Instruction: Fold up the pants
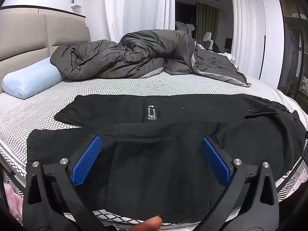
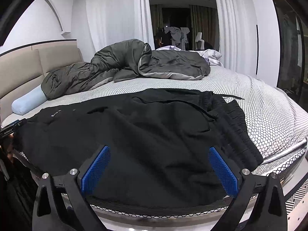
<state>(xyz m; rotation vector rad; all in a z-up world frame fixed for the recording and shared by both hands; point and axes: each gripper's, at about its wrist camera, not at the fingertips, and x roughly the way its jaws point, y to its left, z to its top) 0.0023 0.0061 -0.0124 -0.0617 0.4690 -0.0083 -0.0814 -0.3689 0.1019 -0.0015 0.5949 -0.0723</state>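
Blue-padded jaws of the left gripper (image 1: pixel 151 154) stand wide apart, empty, just above the pants (image 1: pixel 173 134); the right gripper (image 2: pixel 159 163) is spread the same way, holding nothing. Black pants lie flat across the near edge of the mattress (image 1: pixel 119 84). Beyond the pants sit a grey duvet (image 1: pixel 125 57) and a pale blue pillow (image 1: pixel 30 79).

The pants (image 1: pixel 173 134) lie across the near edge of the bed (image 1: pixel 115 84); the duvet (image 1: pixel 125 57) is heaped behind them, against the headboard (image 1: pixel 28 38); the bolster (image 1: pixel 30 79) lies left of the duvet, touching it; curtains (image 1: pixel 134 5) hang behind.
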